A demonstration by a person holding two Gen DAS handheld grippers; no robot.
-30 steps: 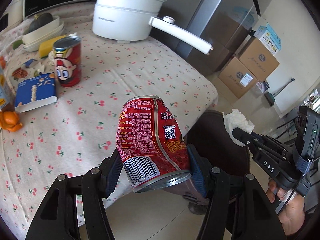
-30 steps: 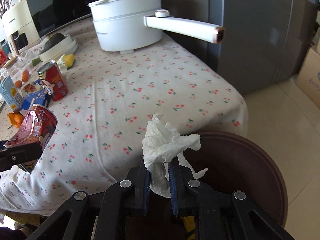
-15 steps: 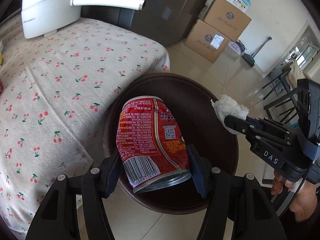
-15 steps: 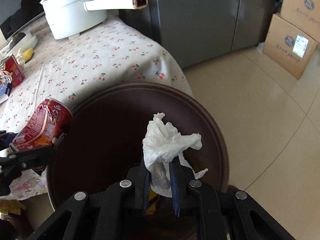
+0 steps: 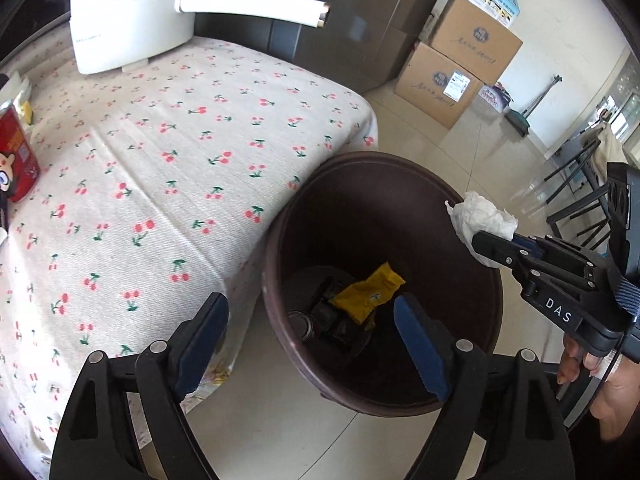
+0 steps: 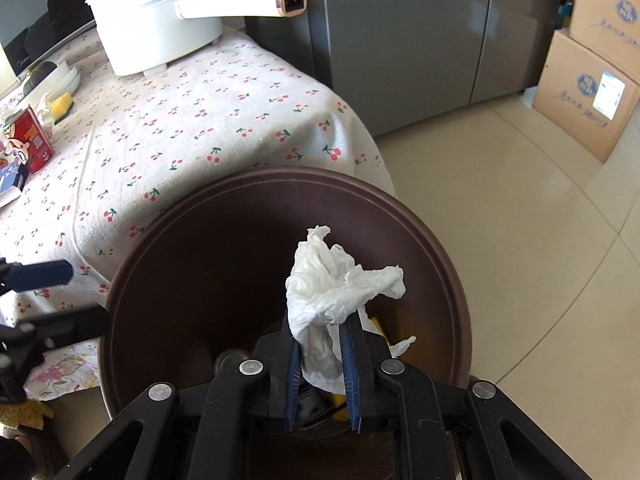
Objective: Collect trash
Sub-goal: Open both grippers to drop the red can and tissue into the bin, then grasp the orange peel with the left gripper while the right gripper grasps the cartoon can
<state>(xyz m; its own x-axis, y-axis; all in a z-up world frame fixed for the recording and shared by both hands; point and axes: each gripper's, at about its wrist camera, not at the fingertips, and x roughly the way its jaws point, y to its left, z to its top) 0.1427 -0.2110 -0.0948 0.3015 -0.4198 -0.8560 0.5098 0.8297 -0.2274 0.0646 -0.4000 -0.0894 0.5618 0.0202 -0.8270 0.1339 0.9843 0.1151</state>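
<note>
My left gripper (image 5: pixel 312 312) hangs over the open brown bin (image 5: pixel 280 220), its jaws opening wide with nothing between them. Down in the bin's dark bottom lies the red can (image 5: pixel 306 324), beside a yellow wrapper (image 5: pixel 368 294). At the bin's right rim my right gripper (image 5: pixel 480 242) is shut on a crumpled white tissue (image 5: pixel 482 216). In the right wrist view the tissue (image 6: pixel 336 280) stands up between the pads of that gripper (image 6: pixel 320 332), right above the bin (image 6: pixel 440 248). The left gripper (image 6: pixel 60 300) shows at the left edge there.
The bin stands on the tiled floor against the corner of a table with a cherry-print cloth (image 5: pixel 160 184). On the table are a white pot (image 5: pixel 132 20) with a long handle and a red cartoon can (image 5: pixel 16 160). Cardboard boxes (image 5: pixel 452 76) and a grey fridge (image 6: pixel 400 40) stand behind.
The left jaws have spread and the red can they held has dropped into the bin. Both grippers moved from the table edge to over the bin; the tissue stays gripped.
</note>
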